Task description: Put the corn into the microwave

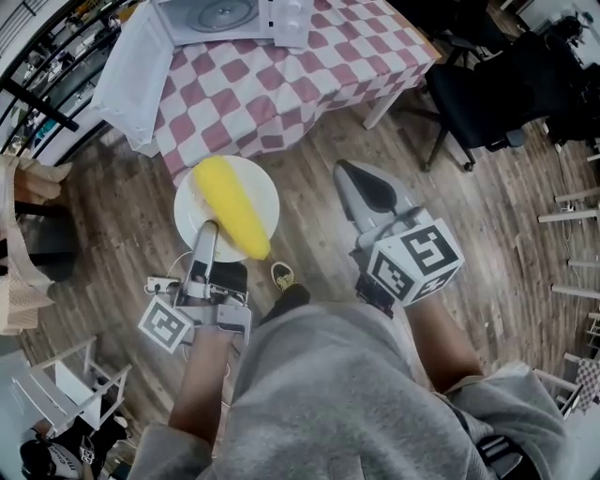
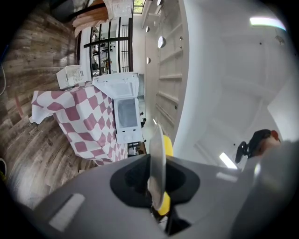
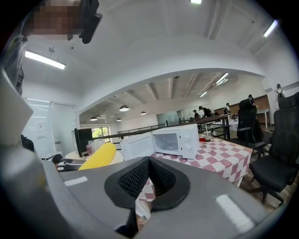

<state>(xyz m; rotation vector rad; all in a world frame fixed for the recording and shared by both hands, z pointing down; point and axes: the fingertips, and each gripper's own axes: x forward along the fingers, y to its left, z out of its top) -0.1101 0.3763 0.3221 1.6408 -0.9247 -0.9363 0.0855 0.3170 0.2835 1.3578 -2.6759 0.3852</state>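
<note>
**Corn rides a plate toward the open microwave**

At the lower left of the head view, our left gripper [image 1: 208, 234] is clamped on the near rim of a white plate [image 1: 192, 220]. Its own view shows the plate edge-on between the closed jaws. The corn [image 1: 230, 204] lies on that plate, held above the wooden floor, short of the table [image 1: 309, 84].

The cob's long axis runs diagonally from the upper left of the plate to the lower right. Its lower end reaches the rim nearest us, just beside the gripper.

We judge the cob firm and fairly light, but round and free to roll on a smooth dish. The plate looks stiff and breakable, and a single grip at its rim puts the load out beyond the jaws, so it wants to be kept level. If the corn is taken directly, the best hold would be across its thick middle.

At the top of the frame, the microwave [image 1: 220, 17] stands on the checked cloth with its door [image 1: 131, 75] swung open.

On the right, our right gripper [image 1: 354, 178] points forward with its jaws together on nothing.
</note>
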